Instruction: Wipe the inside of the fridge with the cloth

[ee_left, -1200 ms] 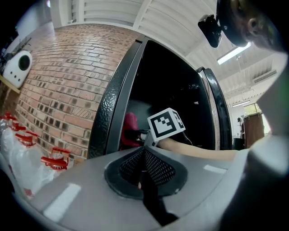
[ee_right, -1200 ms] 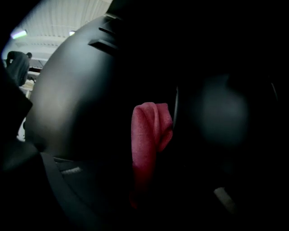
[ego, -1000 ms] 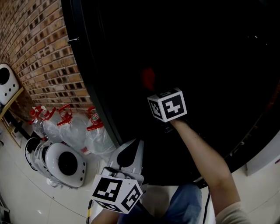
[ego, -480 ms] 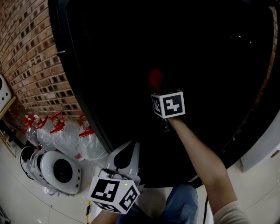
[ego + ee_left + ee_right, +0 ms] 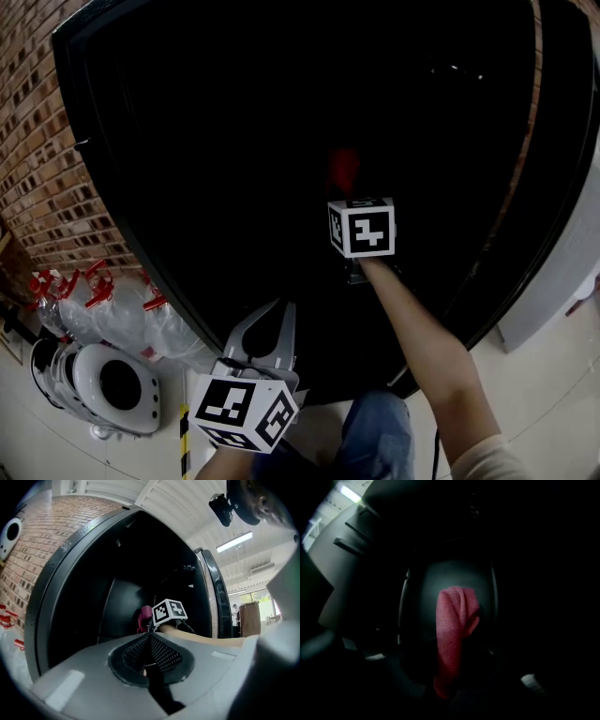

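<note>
**Red cloth inside the dark fridge**

The right claw is clamped on the red cloth, at the centre of the head view inside the black fridge. The left claw is closed and empty, lower left, near the fridge's bottom edge.

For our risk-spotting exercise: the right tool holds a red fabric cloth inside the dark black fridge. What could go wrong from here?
1. The red fabric cloth hangs as a narrow fold from the right tool, so it may slip out or let the tool scrape the wall.
2. The black fridge is very dark inside, so missed patches could go unseen.
</note>
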